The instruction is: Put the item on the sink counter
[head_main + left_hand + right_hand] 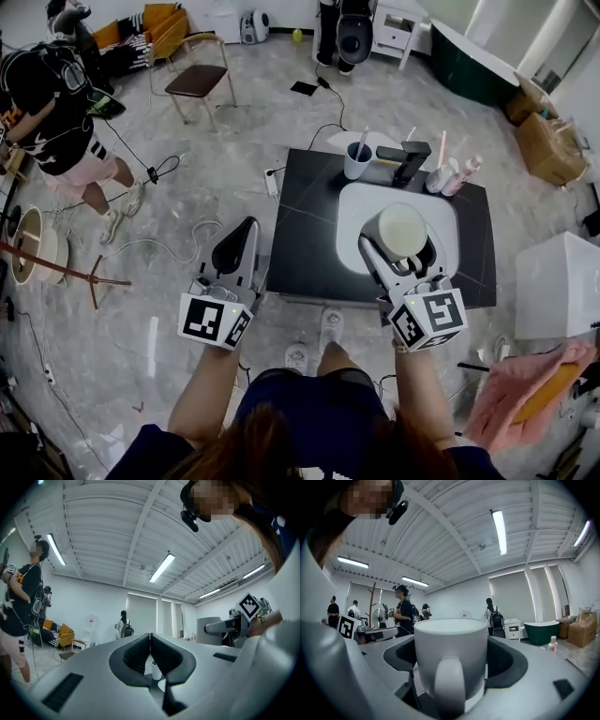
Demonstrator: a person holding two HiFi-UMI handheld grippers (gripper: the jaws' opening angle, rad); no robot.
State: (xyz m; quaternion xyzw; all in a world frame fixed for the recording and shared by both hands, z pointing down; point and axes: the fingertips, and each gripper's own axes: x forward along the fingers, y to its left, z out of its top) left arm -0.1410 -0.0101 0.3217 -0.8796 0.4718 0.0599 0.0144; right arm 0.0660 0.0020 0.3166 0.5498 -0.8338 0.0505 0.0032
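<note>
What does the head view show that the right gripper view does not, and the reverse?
Only the head view: the sink counter's black top, its faucet and the toothbrush cup. Only the right gripper view: the handle of the mug, facing the camera, and a ceiling light. Both: the mug clamped in the right gripper's tongs.

two grippers, the left gripper (249,225) and the right gripper (401,240), one white mug (403,228), one black sink counter (305,225), one white basin (361,202), one faucet (410,159), one cup (356,162), two or three small bottles (466,174), one chair (199,81) and two cardboard boxes (548,148).
</note>
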